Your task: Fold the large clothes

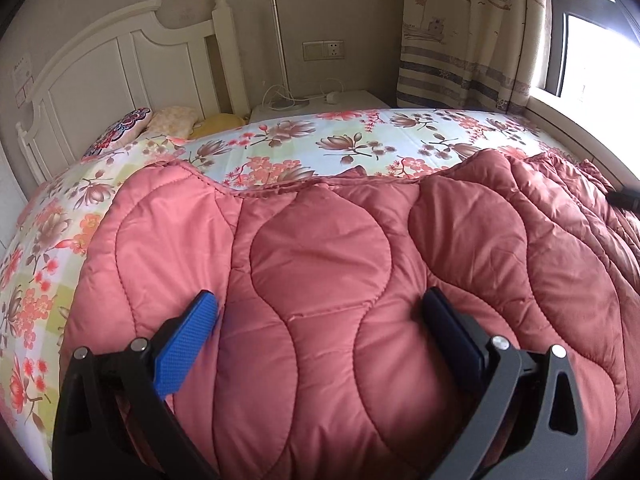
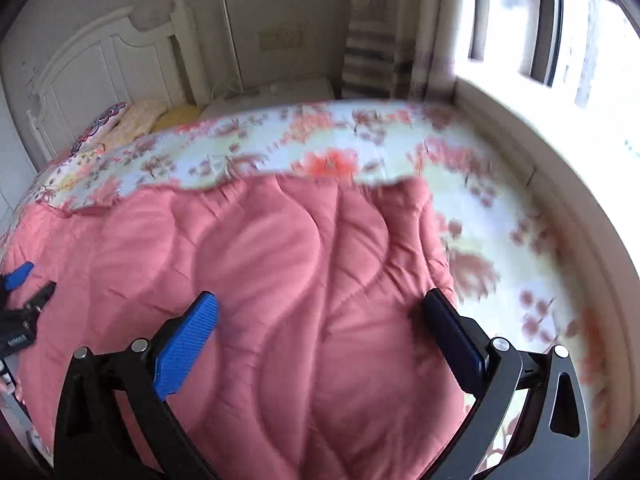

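The bed (image 1: 360,148), covered by a floral sheet, carried the pink quilted garment (image 1: 320,280) spread flat across its near half — long axis running left to right, far hem facing the white headboard (image 1: 100,64) side wall and window. The padded piece lay directly ahead of and beneath both tools. The left gripper (image 1: 320,312) hovered over its left-central panels with jaws spread wide, holding nothing. The right gripper (image 2: 320,312), likewise wide open and empty, sat nearer the garment's right edge (image 2: 436,240) — judged the likelier side to start the fold. That view was motion-blurred.
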`<state>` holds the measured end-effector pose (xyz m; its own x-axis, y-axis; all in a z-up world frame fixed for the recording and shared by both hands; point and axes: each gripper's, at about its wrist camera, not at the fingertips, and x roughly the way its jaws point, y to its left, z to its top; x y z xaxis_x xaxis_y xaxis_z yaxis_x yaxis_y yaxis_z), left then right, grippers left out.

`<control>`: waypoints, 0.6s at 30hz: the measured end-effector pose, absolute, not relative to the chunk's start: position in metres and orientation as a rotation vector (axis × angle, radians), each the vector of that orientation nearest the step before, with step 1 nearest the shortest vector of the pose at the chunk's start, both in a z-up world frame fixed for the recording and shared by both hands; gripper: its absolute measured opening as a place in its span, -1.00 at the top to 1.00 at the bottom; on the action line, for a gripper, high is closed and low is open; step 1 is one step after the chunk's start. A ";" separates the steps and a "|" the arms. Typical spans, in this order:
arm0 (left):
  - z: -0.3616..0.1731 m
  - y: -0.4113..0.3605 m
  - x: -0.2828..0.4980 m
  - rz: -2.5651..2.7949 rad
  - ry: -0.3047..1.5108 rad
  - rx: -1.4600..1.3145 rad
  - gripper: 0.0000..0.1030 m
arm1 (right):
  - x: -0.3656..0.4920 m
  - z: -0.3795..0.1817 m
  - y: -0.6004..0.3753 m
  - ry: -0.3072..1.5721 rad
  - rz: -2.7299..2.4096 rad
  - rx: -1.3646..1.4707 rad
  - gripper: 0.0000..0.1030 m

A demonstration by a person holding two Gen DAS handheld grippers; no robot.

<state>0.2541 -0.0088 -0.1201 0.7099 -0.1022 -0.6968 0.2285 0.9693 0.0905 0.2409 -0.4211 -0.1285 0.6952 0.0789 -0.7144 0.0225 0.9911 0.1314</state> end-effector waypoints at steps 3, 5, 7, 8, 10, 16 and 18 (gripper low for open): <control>-0.120 -0.009 0.254 -0.184 0.760 0.175 -0.96 | 0.260 -0.110 -0.397 0.758 0.090 0.080 -0.91; -0.120 -0.009 0.254 -0.184 0.760 0.174 -0.96 | 0.282 -0.111 -0.390 0.760 0.102 0.045 -0.91; -0.120 -0.008 0.255 -0.186 0.761 0.172 -0.96 | 0.316 -0.135 -0.389 0.856 0.052 0.022 -0.91; -0.120 -0.007 0.255 -0.187 0.760 0.167 -0.96 | 0.327 -0.148 -0.390 0.912 0.030 0.025 -0.91; -0.119 -0.005 0.256 -0.193 0.768 0.151 -0.96 | 0.337 -0.167 -0.400 0.955 0.065 0.118 -0.91; -0.069 -0.021 0.250 -0.241 0.708 0.100 -0.95 | 0.337 -0.165 -0.398 0.945 0.041 0.103 -0.91; -0.045 -0.046 0.249 -0.297 0.640 0.126 -0.96 | 0.337 -0.165 -0.397 0.947 0.039 0.095 -0.91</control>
<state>0.2487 -0.0462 -0.0451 0.7612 -0.2339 -0.6049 0.3111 0.9501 0.0241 0.3368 -0.3969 -0.1650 0.5837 0.0748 -0.8085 0.0088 0.9951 0.0985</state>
